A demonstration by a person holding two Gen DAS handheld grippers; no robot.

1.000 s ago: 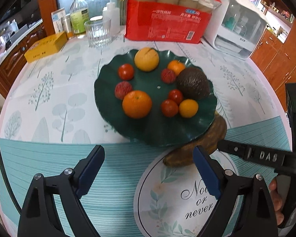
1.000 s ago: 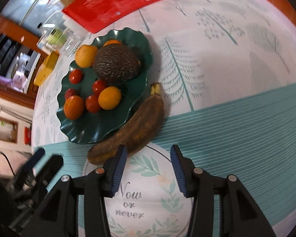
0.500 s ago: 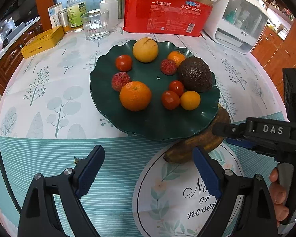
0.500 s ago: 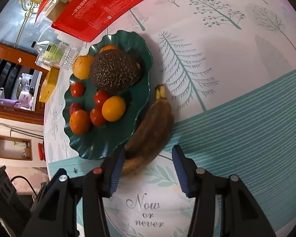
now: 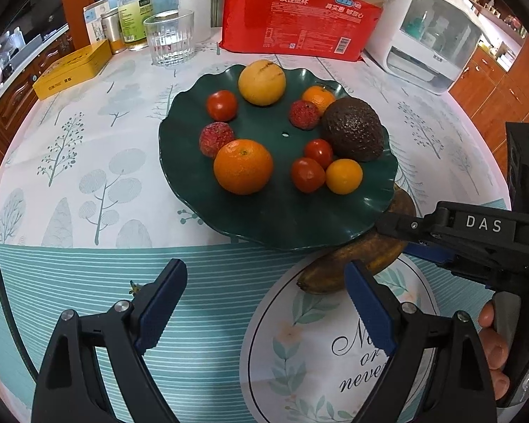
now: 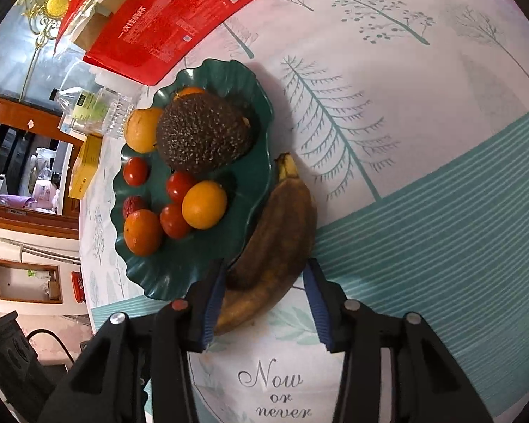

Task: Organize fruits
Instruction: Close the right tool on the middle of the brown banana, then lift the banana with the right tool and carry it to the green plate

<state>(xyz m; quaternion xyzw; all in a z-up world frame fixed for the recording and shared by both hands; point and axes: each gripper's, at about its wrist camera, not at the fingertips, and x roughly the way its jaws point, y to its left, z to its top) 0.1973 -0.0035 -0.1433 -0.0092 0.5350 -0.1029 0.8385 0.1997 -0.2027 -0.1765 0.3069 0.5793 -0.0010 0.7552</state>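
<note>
Both views are bright and sharp under even, soft light, with the plate (image 6: pixel 261 134) casting a dark shadow toward the counter's (image 6: pixel 423 112) far edge. Fisheye distortion bends the rims, which fade to black corners.

Right claw (image 6: pixel 264 289) narrowing, left claw (image 5: pixel 264 313) wide.

"das" on right gripper (image 5: pixel 423 243).

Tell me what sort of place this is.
Most likely a home kitchen or dining area: a table under a tree-print tablecloth, a green fruit plate, wooden cabinets and a countertop appliance.
</note>
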